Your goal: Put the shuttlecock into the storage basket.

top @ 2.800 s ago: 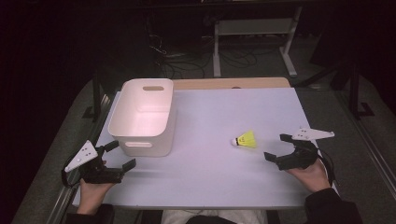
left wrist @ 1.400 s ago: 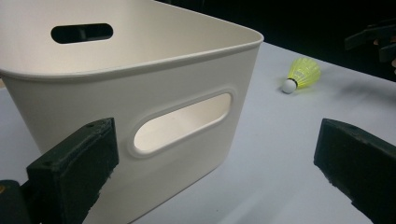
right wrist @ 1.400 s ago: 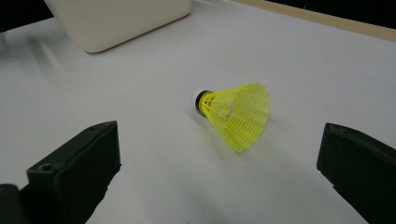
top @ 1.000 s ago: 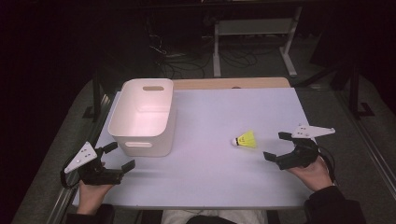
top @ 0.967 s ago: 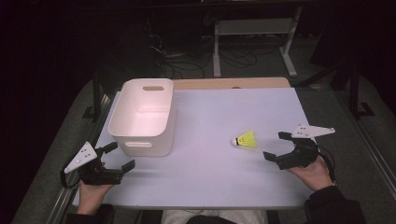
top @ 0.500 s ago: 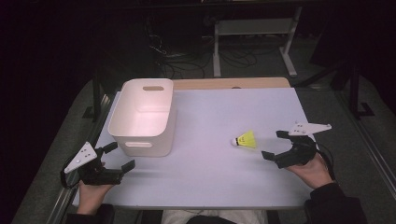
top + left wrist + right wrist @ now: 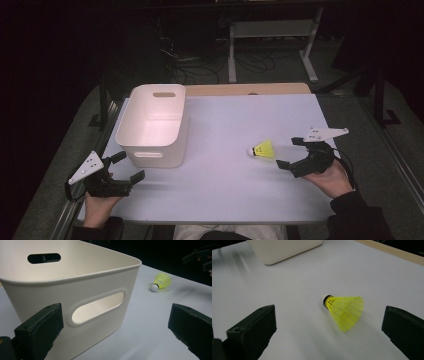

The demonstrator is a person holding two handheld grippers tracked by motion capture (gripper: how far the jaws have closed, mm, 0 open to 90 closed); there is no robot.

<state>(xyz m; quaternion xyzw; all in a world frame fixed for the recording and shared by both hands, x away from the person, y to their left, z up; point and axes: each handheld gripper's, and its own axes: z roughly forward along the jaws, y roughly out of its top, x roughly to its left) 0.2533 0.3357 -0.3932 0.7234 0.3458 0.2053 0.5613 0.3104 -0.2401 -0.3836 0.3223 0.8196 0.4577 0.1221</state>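
Shuttlecock [image 7: 263, 149] lying on its side on the white table [image 7: 225, 120], cork toward the bin [image 7: 152, 125], skirt toward the right hand-held gripper [image 7: 295, 156] just beside it, jaws wide. Left hand-held gripper [image 7: 125, 167] also wide, well apart.

No readable text, labels, numbers

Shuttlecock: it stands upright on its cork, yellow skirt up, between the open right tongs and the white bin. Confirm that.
Not upright. The right gripper view shows the shuttlecock lying on its side on the table. It is between the open right tongs and the white bin.
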